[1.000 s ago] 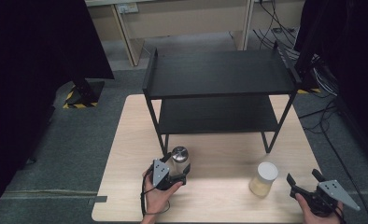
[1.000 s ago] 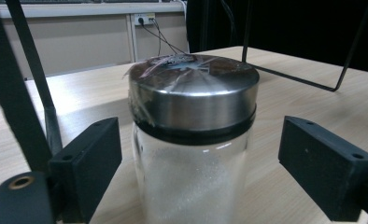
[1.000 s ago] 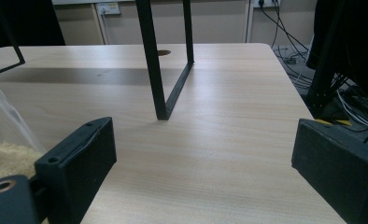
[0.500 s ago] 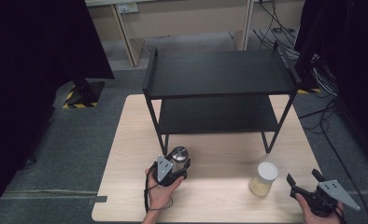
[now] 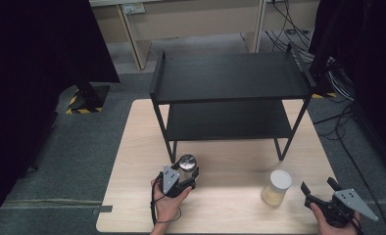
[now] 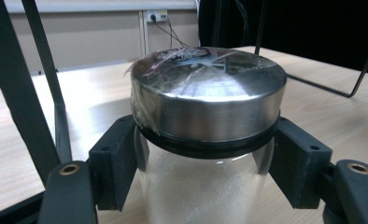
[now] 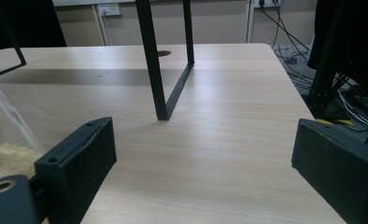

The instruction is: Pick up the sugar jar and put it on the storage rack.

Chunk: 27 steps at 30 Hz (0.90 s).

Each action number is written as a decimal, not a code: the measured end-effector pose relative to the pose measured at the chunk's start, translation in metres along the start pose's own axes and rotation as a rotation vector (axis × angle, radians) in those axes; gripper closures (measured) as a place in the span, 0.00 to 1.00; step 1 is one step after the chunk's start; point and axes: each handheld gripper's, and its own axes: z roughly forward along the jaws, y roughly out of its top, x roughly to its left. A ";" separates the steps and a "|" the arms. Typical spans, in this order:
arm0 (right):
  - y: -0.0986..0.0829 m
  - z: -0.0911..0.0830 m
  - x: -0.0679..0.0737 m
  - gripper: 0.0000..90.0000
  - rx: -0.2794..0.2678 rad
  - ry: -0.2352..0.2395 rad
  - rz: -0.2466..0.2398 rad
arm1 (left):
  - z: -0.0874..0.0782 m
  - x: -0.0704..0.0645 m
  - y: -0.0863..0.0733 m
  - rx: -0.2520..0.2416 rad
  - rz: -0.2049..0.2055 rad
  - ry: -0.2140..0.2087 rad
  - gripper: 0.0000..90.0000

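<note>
1. Here, your left hand-held gripper (image 5: 185, 180) sits low on the counter (image 5: 230, 210), near its front edge, with your left hand (image 5: 167, 205) coming up from the bottom of the high view and wrapped round the handle.
2. Its jaws are closed on the glass jar with the steel lid (image 5: 187, 164); in the left gripper view the two black pads press the glass (image 6: 198, 191) from either side, just under the lid (image 6: 208, 93).
3. That jar stands upright on the counter, just in front of the front left leg of the black two-tier shelf (image 5: 228, 81).
4. Your right hand-held gripper (image 5: 321, 188) rests at the counter's front right corner, your right hand (image 5: 335, 215) behind it, the jaws pointing away from you.
5. Its jaws stand wide apart with nothing between them; the right gripper view shows bare wood between the pads and the shelf's front right leg (image 7: 154, 65) farther off.
6. The white-lidded jar (image 5: 277, 187) of pale grains stands just left of that gripper, not touching it.
</note>
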 end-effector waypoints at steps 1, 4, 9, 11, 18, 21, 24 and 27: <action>0.000 0.000 0.000 0.07 0.000 0.000 0.000 | -0.002 -0.001 0.001 -0.010 0.004 0.001 0.34; 0.000 0.000 0.000 0.07 0.000 0.000 -0.001 | -0.006 -0.004 0.005 -0.032 0.025 0.005 0.34; 0.000 0.000 0.000 0.07 0.001 -0.001 -0.001 | -0.019 -0.008 0.014 -0.093 0.043 0.014 0.34; 0.000 0.000 0.000 0.07 0.000 -0.001 -0.002 | -0.021 -0.009 0.015 -0.108 0.039 0.016 0.34; 0.000 0.000 0.001 0.07 0.001 -0.003 -0.005 | -0.035 -0.012 0.029 -0.193 0.052 0.027 0.34; 0.000 0.000 0.001 0.07 0.001 -0.005 -0.003 | -0.038 -0.014 0.033 -0.212 0.056 0.029 0.34; 0.000 0.000 0.001 0.07 0.001 -0.004 -0.003 | -0.042 -0.016 0.038 -0.233 0.058 0.032 0.34; 0.000 0.000 0.001 0.07 -0.001 -0.004 -0.003 | -0.044 -0.018 0.043 -0.249 0.063 0.044 0.34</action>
